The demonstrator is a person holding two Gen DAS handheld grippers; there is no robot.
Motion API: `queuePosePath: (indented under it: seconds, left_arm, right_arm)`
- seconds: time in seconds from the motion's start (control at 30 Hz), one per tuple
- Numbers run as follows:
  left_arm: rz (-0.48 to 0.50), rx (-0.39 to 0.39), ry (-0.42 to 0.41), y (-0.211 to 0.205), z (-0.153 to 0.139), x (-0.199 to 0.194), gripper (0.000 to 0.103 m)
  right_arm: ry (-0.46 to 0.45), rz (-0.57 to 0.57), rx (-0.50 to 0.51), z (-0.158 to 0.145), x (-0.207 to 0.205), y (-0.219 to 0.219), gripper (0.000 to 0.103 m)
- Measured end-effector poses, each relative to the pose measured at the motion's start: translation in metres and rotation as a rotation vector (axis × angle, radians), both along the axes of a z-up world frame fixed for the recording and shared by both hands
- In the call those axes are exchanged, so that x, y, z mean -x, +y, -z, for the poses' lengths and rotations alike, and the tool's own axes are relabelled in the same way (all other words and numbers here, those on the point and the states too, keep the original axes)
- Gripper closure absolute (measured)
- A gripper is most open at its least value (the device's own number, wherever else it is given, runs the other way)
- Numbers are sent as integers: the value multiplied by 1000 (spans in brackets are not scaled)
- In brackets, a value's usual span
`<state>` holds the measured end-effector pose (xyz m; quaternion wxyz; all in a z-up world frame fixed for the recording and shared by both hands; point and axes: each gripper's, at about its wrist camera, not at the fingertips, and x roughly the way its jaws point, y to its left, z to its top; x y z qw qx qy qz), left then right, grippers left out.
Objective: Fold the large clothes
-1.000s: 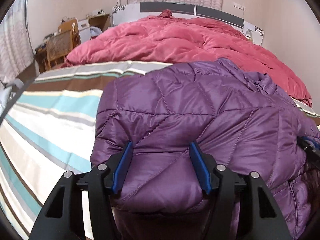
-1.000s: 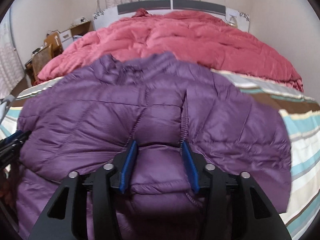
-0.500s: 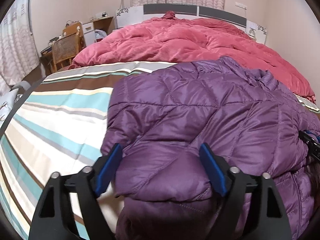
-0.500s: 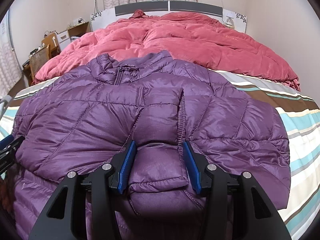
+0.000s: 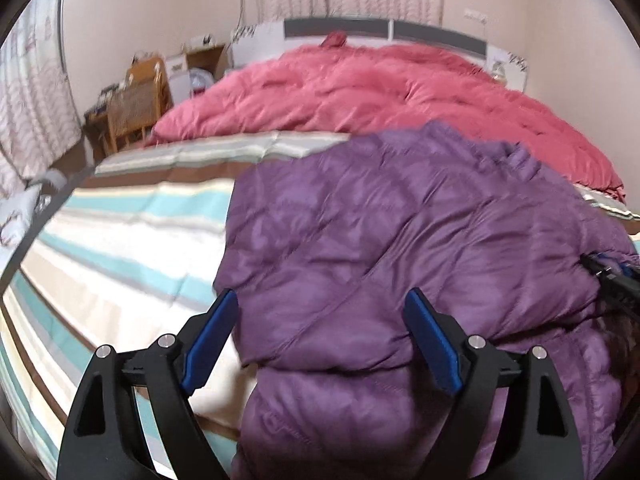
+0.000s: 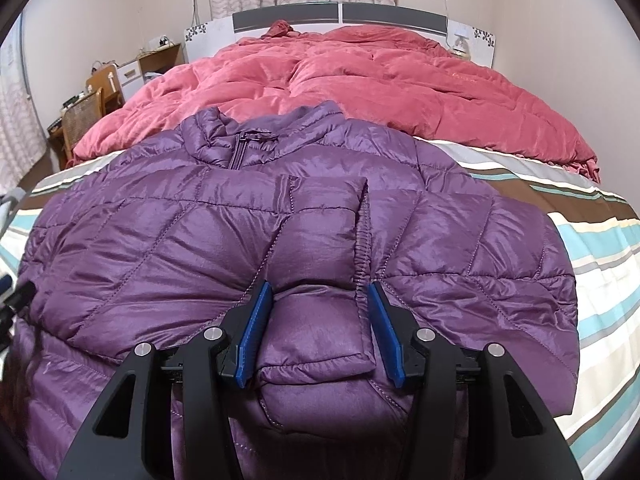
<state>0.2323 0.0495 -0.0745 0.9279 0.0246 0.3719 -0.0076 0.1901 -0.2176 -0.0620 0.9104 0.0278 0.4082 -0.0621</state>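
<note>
Left gripper (image 5: 320,324): jaws have just been opening and now stand wide, pads clear of the fabric between them, aimed downward toward 12 o'clock.
Right gripper (image 6: 316,328): blue pads press a padded fold, aimed downward toward 12 o'clock.

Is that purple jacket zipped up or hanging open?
Zipped up at the top, at least: on the purple jacket the zipper is closed at the collar. Lower down, folded sleeves cover it, so cannot tell.
</note>
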Motion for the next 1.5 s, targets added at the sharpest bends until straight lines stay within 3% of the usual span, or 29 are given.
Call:
queuePosePath:
  seconds: [0.13, 0.3, 0.4, 0.53, 0.7, 0.9, 1.07, 1.2, 1.4, 1.5]
  left_arm:
    - [24, 10, 11, -13, -5, -21, 17]
    - [-21, -19, 101, -14, 21, -61, 13]
    - [-22, 9, 128, -11, 30, -68, 10]
    - [-21, 15, 123, -11, 30, -65, 9]
    - [-29, 26, 80, 0, 17, -37, 2]
    - [-28, 57, 30, 15, 1, -3, 2]
    - [-7, 64, -30, 5, -38, -31, 2]
    - [39, 16, -28, -20, -53, -79, 2]
    - [91, -144, 42, -54, -36, -156, 2]
    - [77, -135, 74, -54, -24, -189, 3]
  right_arm:
    - [0, 0, 9, 0, 0, 2, 53]
    - [5, 0, 2, 2, -2, 1, 53]
    - [11, -2, 14, 5, -5, 4, 52]
    - [13, -4, 10, 5, -5, 4, 51]
    - [-27, -1, -107, -12, 14, -11, 47]
    - [-56, 0, -73, -28, 46, -23, 45]
    - [-74, 21, -47, -45, 21, -44, 45]
    - [-43, 3, -55, -51, -24, -56, 45]
    - [14, 9, 21, -37, -99, -69, 45]
    - [38, 1, 39, -29, -126, -72, 45]
